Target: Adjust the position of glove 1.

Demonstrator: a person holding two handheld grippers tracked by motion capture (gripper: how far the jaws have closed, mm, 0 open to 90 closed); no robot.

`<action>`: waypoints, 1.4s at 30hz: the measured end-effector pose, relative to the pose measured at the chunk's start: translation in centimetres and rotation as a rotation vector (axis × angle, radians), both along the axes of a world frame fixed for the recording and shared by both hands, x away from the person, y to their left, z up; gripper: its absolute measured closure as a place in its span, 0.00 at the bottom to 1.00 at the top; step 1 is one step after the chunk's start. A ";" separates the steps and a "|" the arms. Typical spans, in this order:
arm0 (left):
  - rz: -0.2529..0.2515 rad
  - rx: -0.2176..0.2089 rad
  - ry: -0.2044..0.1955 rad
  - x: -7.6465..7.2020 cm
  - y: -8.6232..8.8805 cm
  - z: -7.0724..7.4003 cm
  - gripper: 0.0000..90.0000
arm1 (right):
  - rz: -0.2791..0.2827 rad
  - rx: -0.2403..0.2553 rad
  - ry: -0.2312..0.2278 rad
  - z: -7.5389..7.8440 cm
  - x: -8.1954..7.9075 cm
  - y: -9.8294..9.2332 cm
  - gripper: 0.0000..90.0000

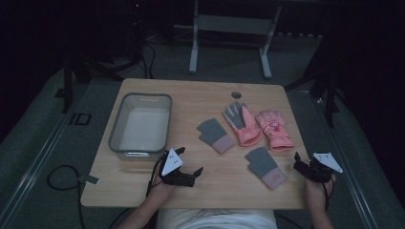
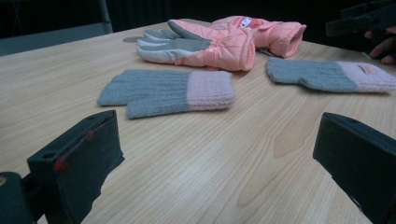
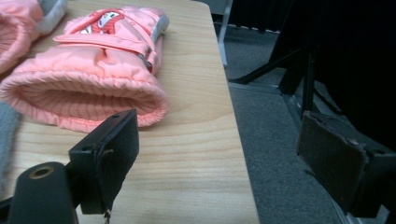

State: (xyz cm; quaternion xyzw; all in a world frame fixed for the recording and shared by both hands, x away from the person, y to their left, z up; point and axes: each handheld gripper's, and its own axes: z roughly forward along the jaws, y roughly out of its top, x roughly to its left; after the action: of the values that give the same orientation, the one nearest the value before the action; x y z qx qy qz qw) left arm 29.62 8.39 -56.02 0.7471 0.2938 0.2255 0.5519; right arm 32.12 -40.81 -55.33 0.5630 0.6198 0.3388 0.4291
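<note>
1. The left gripper (image 1: 190, 175) lies low over the near part of the wooden tabletop (image 1: 200, 95), in front of the grey bin (image 1: 141, 125), held by a hand coming in from the bottom edge of the high view.
2. Its fingers (image 2: 74, 163) are spread wide apart with nothing between them but bare wood.
3. In the left gripper view, a grey knit glove with a pink cuff (image 2: 168, 92) lies flat on the tabletop straight ahead of the left gripper, apart from it.
4. A second grey knit glove (image 1: 265, 166) lies flat near the front edge, between the two grippers and closer to the right one.
5. The right gripper (image 1: 305, 168) sits at the tabletop's right edge, partly out over the dark floor.
6. Its fingers (image 3: 109, 154) are also released, holding nothing; one is over the wood, the other over the floor.
7. A pink padded glove (image 3: 100, 70) lies just ahead of the right gripper, cuff opening facing it, close to the near finger; whether they touch I cannot tell.
8. Another pink glove with a grey palm (image 1: 241, 122) lies beside it, palm up, the two touching or nearly so.
</note>
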 end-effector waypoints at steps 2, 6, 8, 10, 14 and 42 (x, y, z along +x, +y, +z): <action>-0.001 0.001 -0.001 0.0 0.0 0.0 0.01 | -0.006 -0.008 0.012 0.0 0.1 0.0 0.15; -0.001 0.000 -0.003 0.0 0.0 0.0 0.01 | -0.014 -0.010 0.051 0.2 0.1 0.0 0.15; -0.002 0.004 -0.002 -0.1 0.0 0.0 0.01 | -0.015 -0.007 0.055 0.3 0.1 0.0 0.15; -0.001 0.007 -0.005 -0.1 -0.1 0.0 0.01 | -0.008 0.000 0.071 0.6 0.0 -0.1 0.15; 0.000 0.006 -0.008 -0.2 0.0 0.0 0.01 | 0.012 0.021 0.098 1.4 -0.1 -0.2 0.14; -0.002 0.006 -0.013 -0.2 -0.1 0.0 0.01 | 0.133 0.085 0.043 10.1 1.3 2.0 0.16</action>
State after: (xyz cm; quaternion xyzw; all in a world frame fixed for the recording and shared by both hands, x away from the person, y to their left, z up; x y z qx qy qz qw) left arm 29.39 8.33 -56.04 0.7475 0.2890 0.2308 0.5517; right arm 33.44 -38.86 -45.24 0.5456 0.6497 0.3806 0.3679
